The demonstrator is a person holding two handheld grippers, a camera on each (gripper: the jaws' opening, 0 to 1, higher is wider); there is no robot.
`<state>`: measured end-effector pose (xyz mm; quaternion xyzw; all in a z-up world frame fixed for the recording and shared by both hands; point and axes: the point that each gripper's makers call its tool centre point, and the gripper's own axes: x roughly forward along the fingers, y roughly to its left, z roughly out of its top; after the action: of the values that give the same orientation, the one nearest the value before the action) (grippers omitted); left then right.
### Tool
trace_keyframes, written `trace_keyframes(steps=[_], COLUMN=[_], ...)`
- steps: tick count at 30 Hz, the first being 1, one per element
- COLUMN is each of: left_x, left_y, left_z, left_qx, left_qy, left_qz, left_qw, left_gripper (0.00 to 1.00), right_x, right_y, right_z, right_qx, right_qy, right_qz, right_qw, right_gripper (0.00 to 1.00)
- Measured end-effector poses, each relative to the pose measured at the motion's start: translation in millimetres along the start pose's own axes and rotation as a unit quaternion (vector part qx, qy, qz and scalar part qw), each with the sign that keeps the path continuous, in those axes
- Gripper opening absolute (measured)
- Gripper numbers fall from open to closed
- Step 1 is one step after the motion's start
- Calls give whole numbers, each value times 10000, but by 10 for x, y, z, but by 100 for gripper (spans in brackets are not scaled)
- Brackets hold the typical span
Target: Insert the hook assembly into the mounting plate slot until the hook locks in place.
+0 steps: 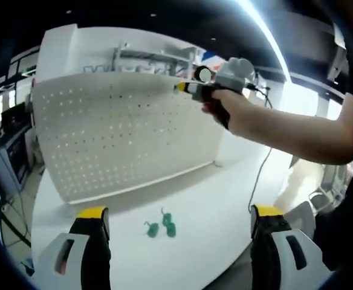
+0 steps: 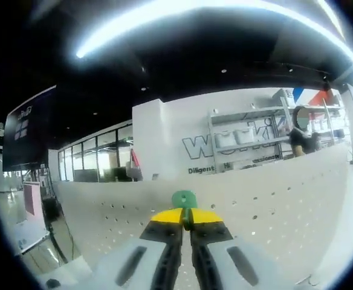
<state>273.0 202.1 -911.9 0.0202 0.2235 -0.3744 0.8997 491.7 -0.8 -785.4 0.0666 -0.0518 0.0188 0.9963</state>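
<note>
A white pegboard (image 1: 128,136) stands upright on the white table (image 1: 213,205). Two green hooks (image 1: 162,227) lie on the table in front of it, between my left gripper's (image 1: 179,220) wide-open yellow-tipped jaws. My right gripper (image 1: 182,88), held by a person's hand, reaches to the pegboard's upper right edge. In the right gripper view, the right gripper (image 2: 187,219) is shut on a green hook (image 2: 184,199), whose top sticks up above the yellow tips, close before the pegboard (image 2: 273,199).
A cable (image 1: 261,163) runs down across the table at the right. Shelving (image 1: 158,57) and a wall stand behind the pegboard. A person (image 2: 302,130) stands far back in the room. The table's front edge is near my left jaws.
</note>
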Motion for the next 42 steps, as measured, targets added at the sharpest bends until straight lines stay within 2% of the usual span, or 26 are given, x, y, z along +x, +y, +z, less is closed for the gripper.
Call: trace_keyframes(steps=[8, 12, 20, 24, 25, 32, 38, 42], left_x=[-12, -12, 3, 8, 8, -19, -6, 21], left_y=[63, 71, 104, 103, 101, 123, 133, 128], left_z=[-36, -65, -97, -93, -93, -148, -168, -167], left_qx=[-13, -27, -45, -56, -55, -81, -70, -39], left_qy=[72, 128, 185, 182, 183, 242, 288, 343], left_qz=[74, 84, 126, 136, 135, 180, 180, 115], left_qw=[9999, 9999, 9997, 9997, 9997, 9995, 9994, 9993], left_gripper=[97, 95, 95, 94, 94, 93, 93, 93], right_x=[90, 82, 106, 117, 106, 95, 71, -12], right_y=[-32, -69, -89, -88, -84, -82, -54, -81], right_z=[-55, -129, -187, -259, -245, -238, -282, -218], right_qx=[-125, -41, -167, -96, 37, 128, 258, 187], right_qy=[8, 57, 144, 179, 111, 188, 339, 311], right_qz=[-175, -222, -282, -335, -358, -270, -146, -178], right_qw=[9998, 9997, 9994, 9992, 9993, 9994, 9990, 9992], right_gripper=[1, 1, 1, 1, 1, 2, 5, 14])
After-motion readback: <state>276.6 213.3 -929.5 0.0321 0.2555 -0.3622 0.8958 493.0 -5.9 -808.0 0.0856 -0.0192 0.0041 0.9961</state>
